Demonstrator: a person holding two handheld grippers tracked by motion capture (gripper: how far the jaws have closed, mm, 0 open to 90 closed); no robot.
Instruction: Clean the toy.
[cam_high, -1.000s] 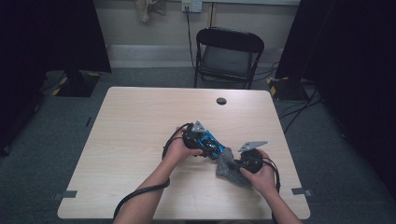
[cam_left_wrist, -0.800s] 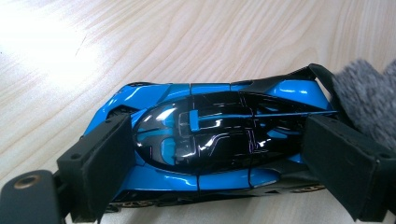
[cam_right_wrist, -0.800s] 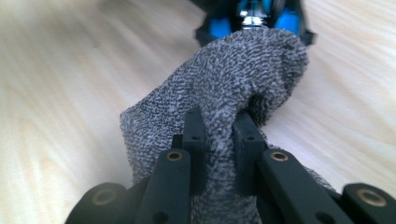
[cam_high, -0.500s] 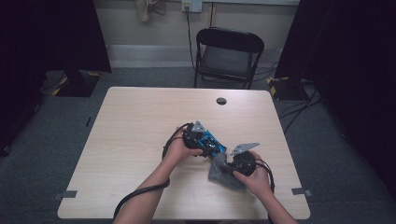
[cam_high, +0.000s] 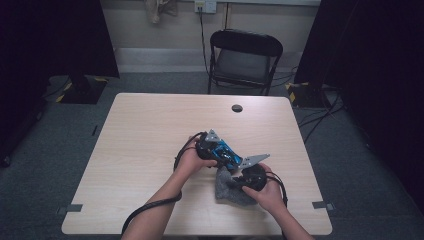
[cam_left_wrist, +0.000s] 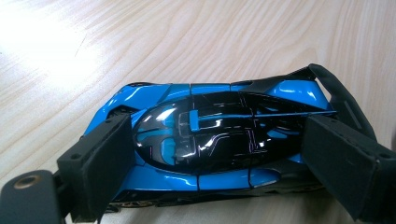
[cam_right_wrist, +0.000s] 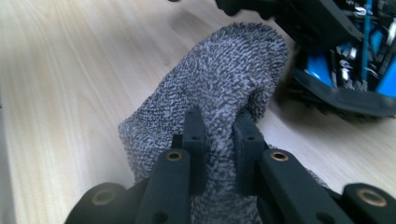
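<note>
A blue and black toy car (cam_left_wrist: 210, 135) lies on its side on the wooden table (cam_high: 150, 130), and my left gripper (cam_left_wrist: 219, 158) is shut on it, one pad at each end. From above, the car (cam_high: 223, 151) sits right of the left hand, near the table's middle. My right gripper (cam_right_wrist: 219, 126) is shut on a fold of a grey terry cloth (cam_right_wrist: 219, 74), whose bunched end almost touches the car's underside (cam_right_wrist: 345, 70). In the high view the cloth (cam_high: 227, 192) lies under the right gripper (cam_high: 240, 180), just in front of the car.
A small black round disc (cam_high: 237, 108) sits on the far part of the table. A black folding chair (cam_high: 245, 55) stands beyond the far edge. Cables trail from both grippers toward the near edge.
My right gripper has slid left and a little nearer with the cloth, closing in on the car. The left gripper and the car have kept still.
</note>
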